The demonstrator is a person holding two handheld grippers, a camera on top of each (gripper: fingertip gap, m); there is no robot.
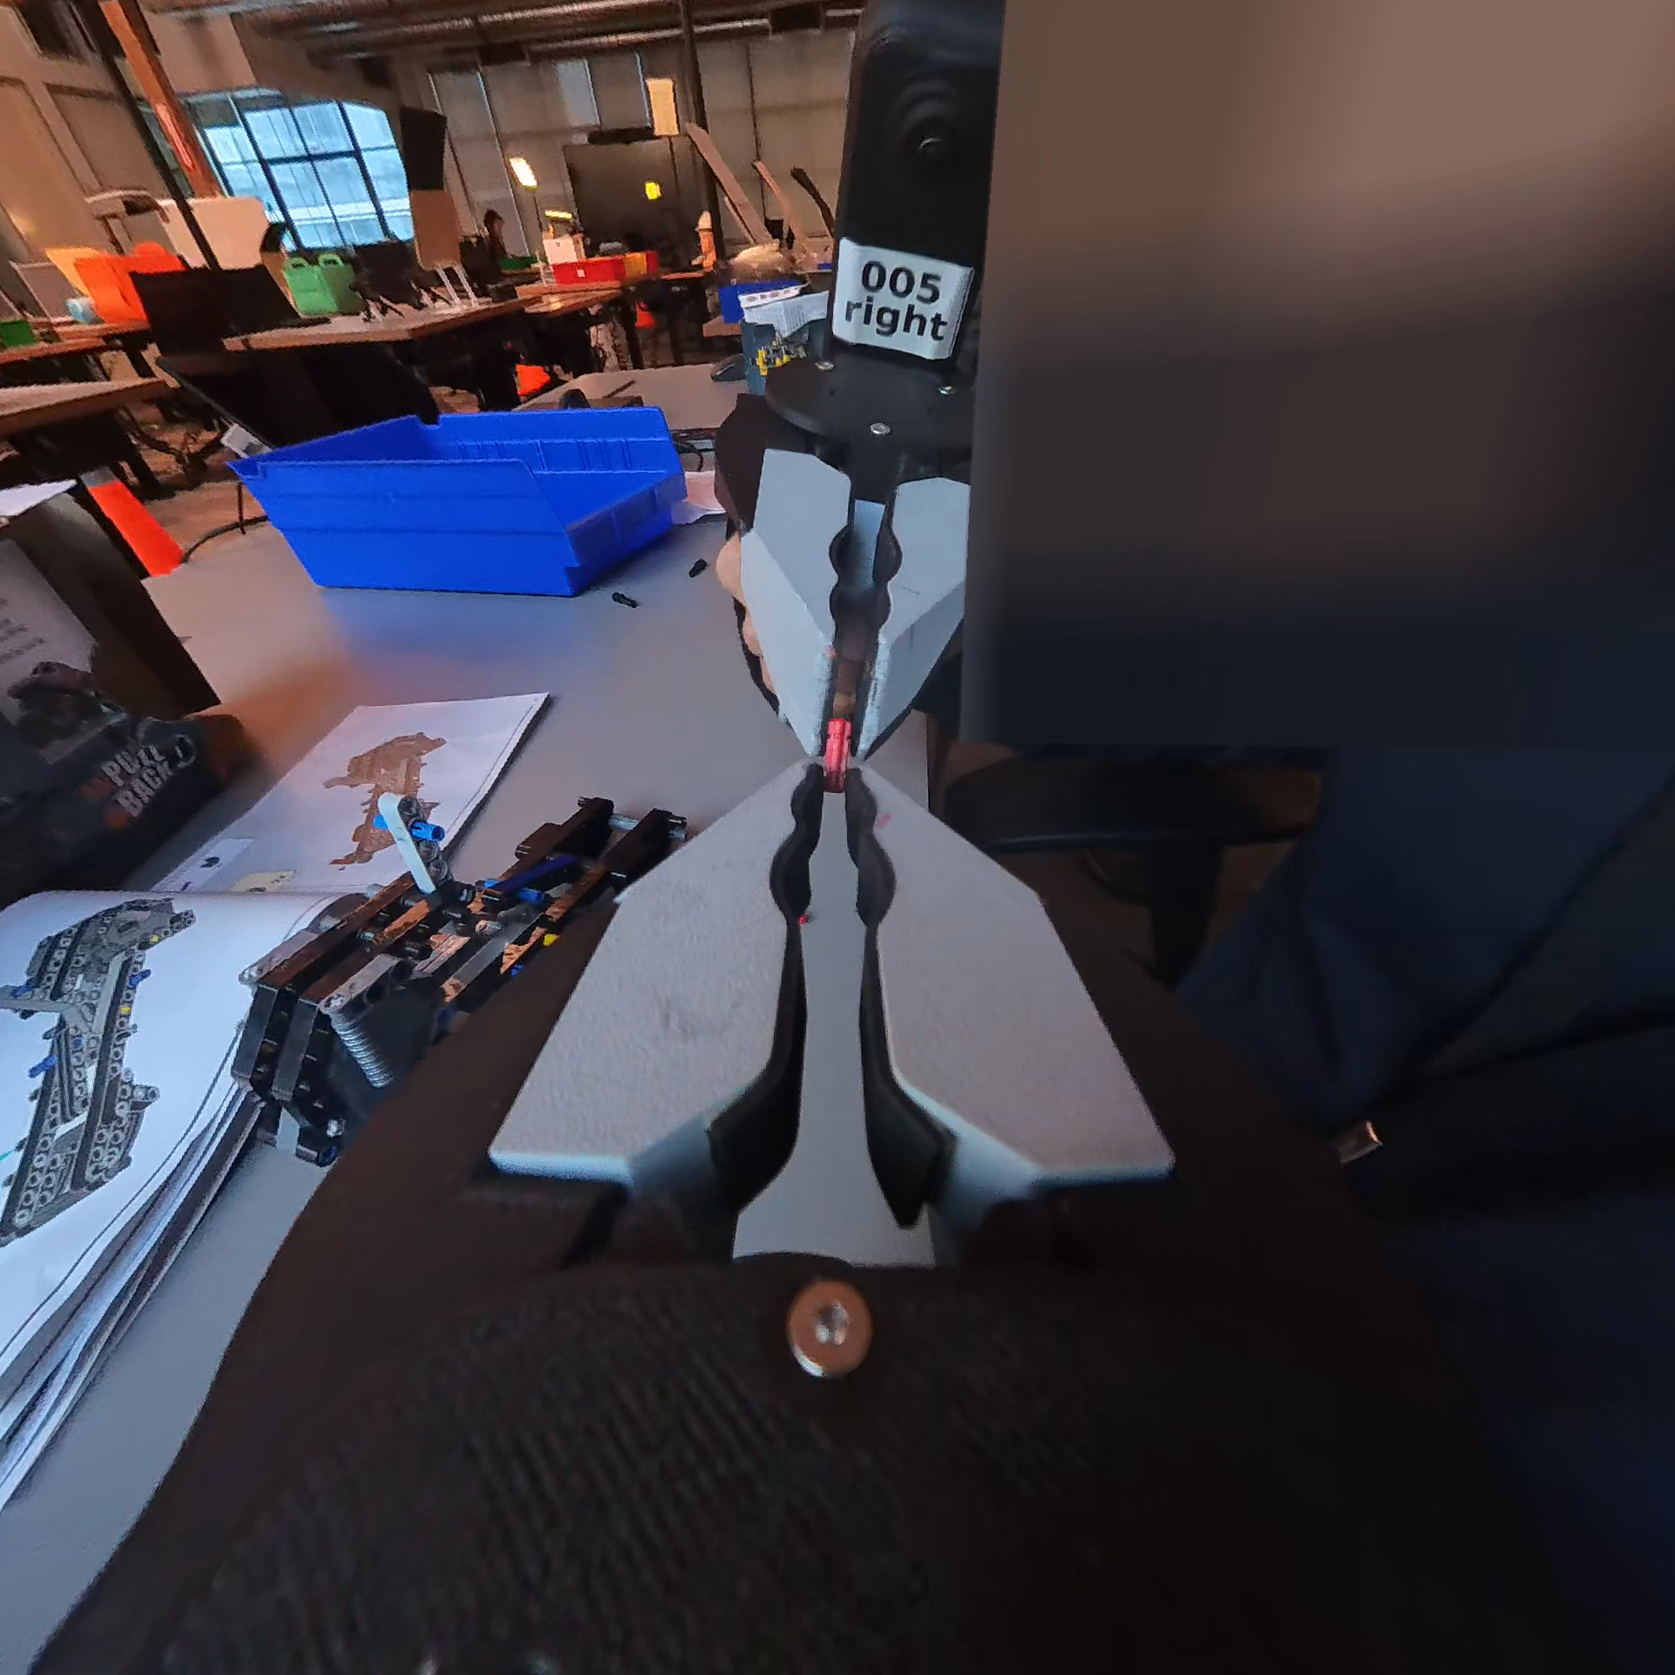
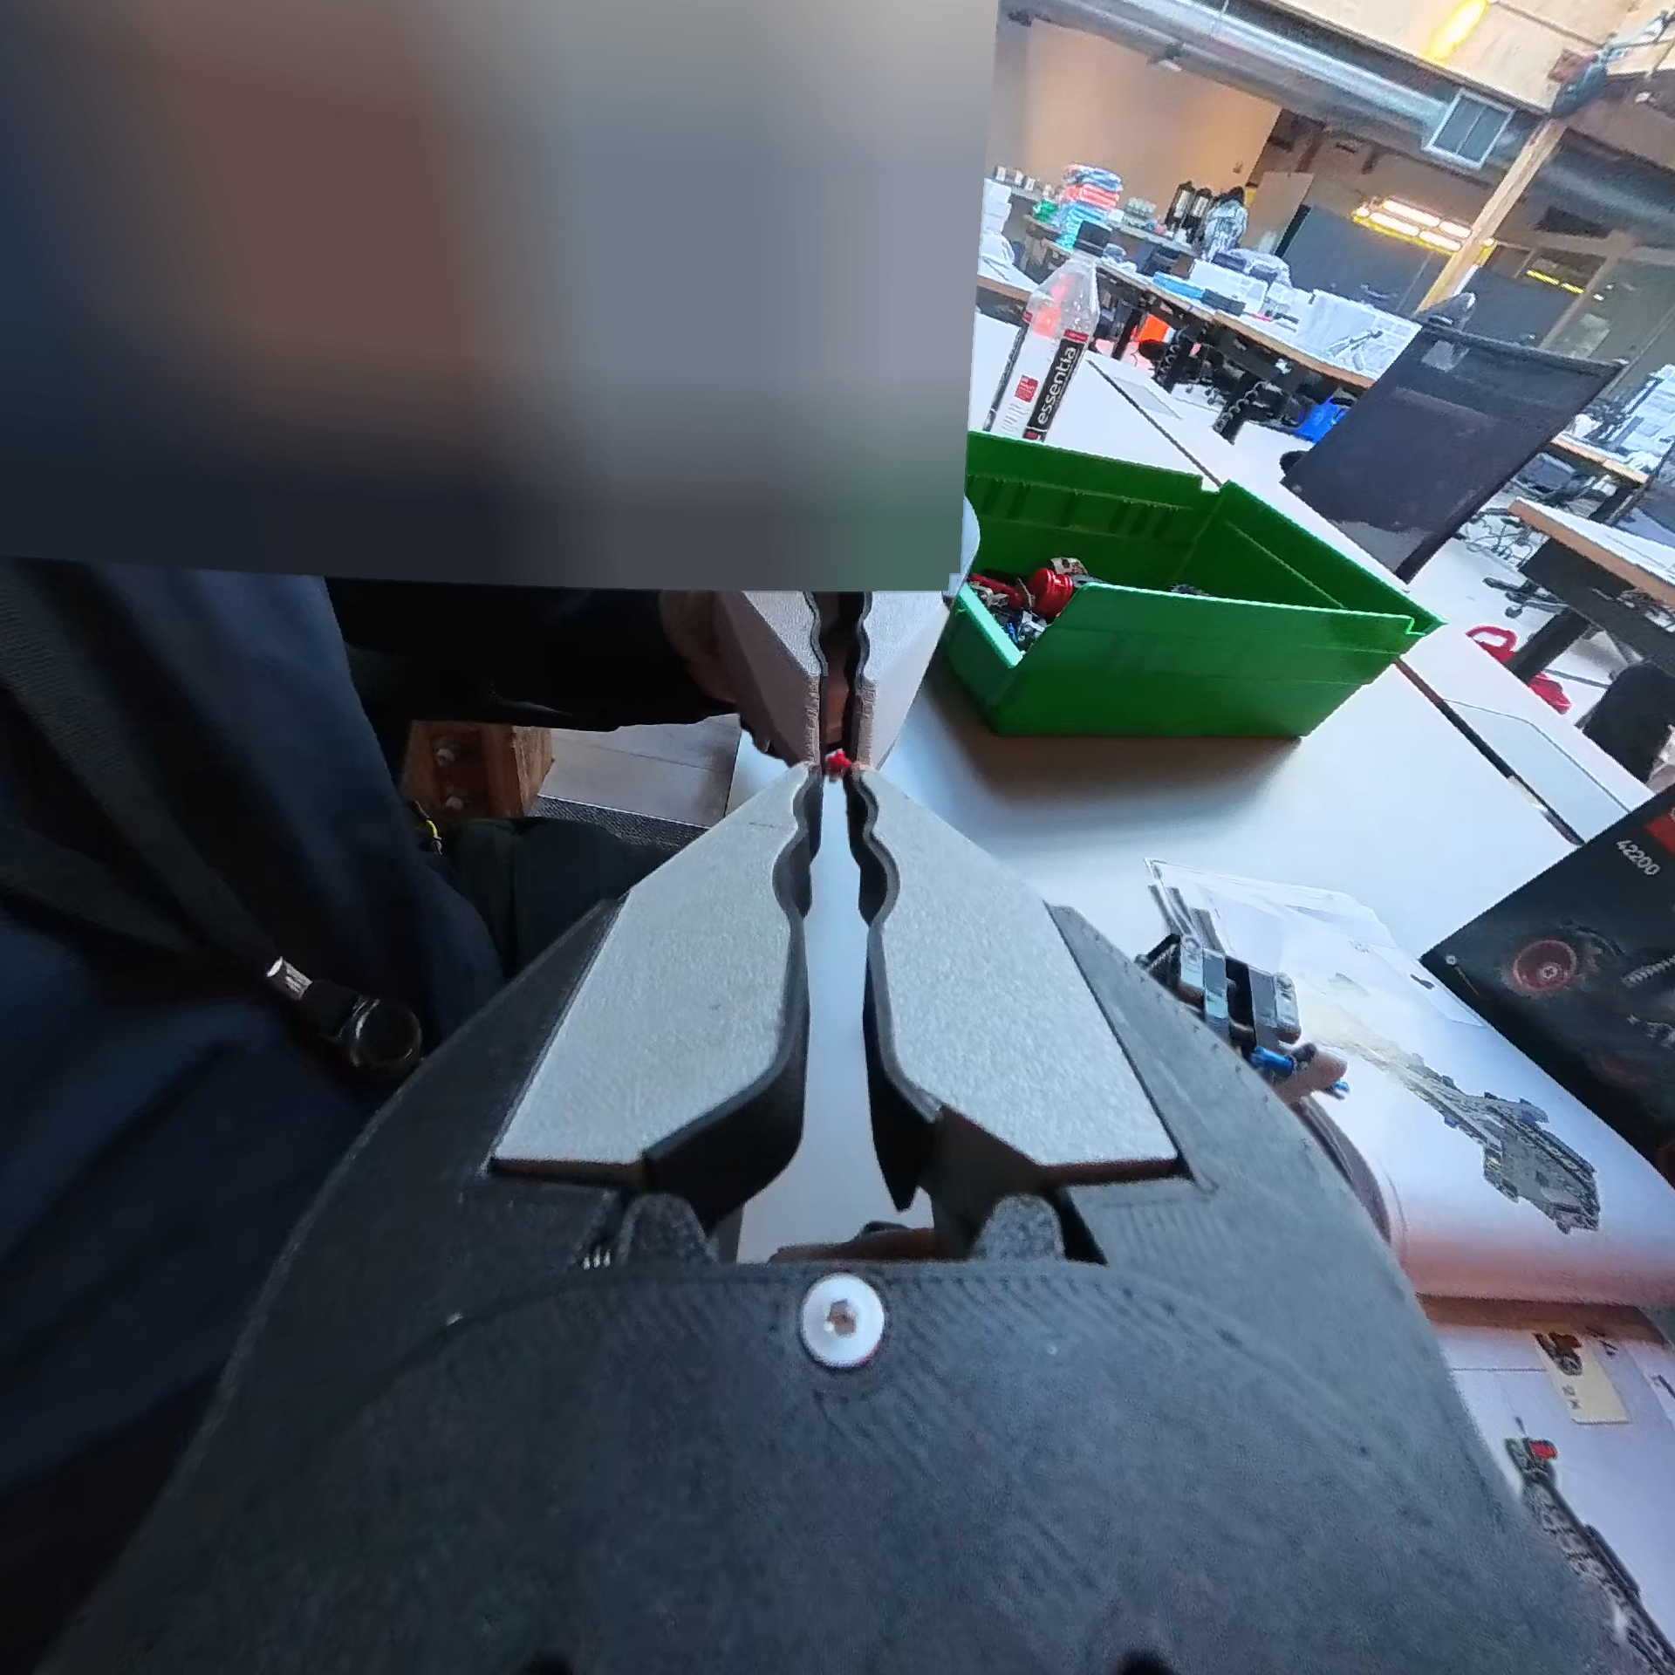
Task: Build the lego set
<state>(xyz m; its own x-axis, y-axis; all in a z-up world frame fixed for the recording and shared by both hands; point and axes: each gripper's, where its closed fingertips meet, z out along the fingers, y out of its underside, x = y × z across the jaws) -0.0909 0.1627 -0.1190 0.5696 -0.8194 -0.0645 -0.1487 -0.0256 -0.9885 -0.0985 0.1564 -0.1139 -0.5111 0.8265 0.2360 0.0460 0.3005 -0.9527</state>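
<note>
A small red Lego pin [image 1: 837,749] is held in the air between the tips of both grippers, which meet nose to nose beyond the table's near edge. My left gripper [image 1: 834,781] is shut on its lower end. My right gripper [image 1: 839,736] comes from above and is shut on its upper end. In the right wrist view the red pin [image 2: 837,761] sits at my right gripper's tips [image 2: 834,776], with the left gripper [image 2: 839,730] opposite. The half-built black Lego chassis [image 1: 435,934] lies on the grey table [image 1: 589,662] to the left; it also shows in the right wrist view [image 2: 1224,988].
An open instruction booklet [image 1: 91,1042] lies beside the chassis, with a loose sheet [image 1: 408,789] and the Lego box [image 1: 82,725] behind. A blue bin [image 1: 471,498] stands farther back with loose black pins [image 1: 624,598]. A green bin [image 2: 1178,653] holds parts; a bottle [image 2: 1051,363] stands behind it. Only a small space, under 4 cm, lies between the two pairs of fingers.
</note>
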